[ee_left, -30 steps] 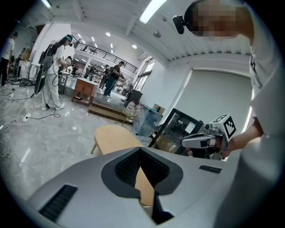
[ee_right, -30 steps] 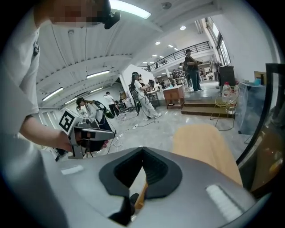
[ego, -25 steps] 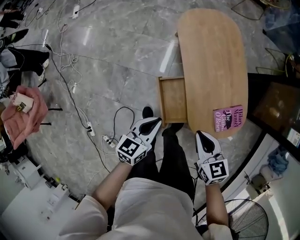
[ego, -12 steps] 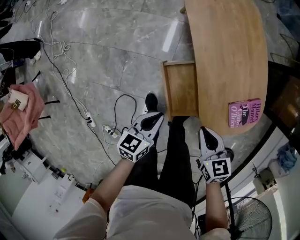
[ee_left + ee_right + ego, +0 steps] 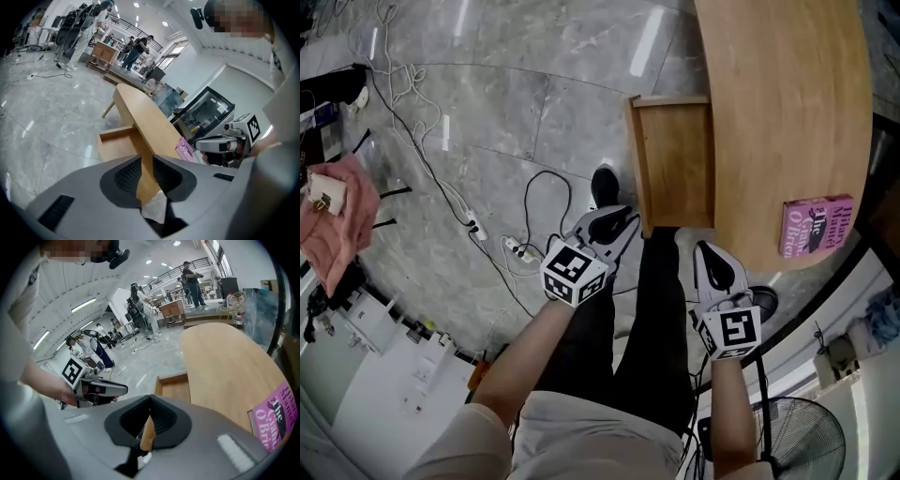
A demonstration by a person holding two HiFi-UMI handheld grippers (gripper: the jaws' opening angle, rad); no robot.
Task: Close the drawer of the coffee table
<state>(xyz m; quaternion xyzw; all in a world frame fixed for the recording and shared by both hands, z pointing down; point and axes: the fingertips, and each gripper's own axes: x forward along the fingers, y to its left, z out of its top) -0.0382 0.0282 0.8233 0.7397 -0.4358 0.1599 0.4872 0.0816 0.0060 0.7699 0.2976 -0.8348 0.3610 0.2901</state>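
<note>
The wooden coffee table (image 5: pixel 787 112) fills the upper right of the head view. Its drawer (image 5: pixel 680 164) stands pulled out to the left over the floor, and it looks empty inside. My left gripper (image 5: pixel 617 220) hangs just below the drawer's near corner, apart from it. Its jaws have just been opening and show a narrow gap with nothing between them (image 5: pixel 146 157). My right gripper (image 5: pixel 710 248) is shut and empty, below the table's near edge. The drawer (image 5: pixel 176 387) and table top (image 5: pixel 220 362) lie ahead of it.
A pink book (image 5: pixel 816 225) lies on the table's near right end. Cables and a power strip (image 5: pixel 517 251) trail across the marble floor at left, beside a pink cloth (image 5: pixel 333 220). A floor fan (image 5: pixel 797 436) stands at the lower right. The person's legs and a shoe (image 5: pixel 603 183) are below the drawer.
Both grippers have sunk lower and the head view has drawn nearer, so the table and drawer look larger. The drawer stays pulled out as before.
</note>
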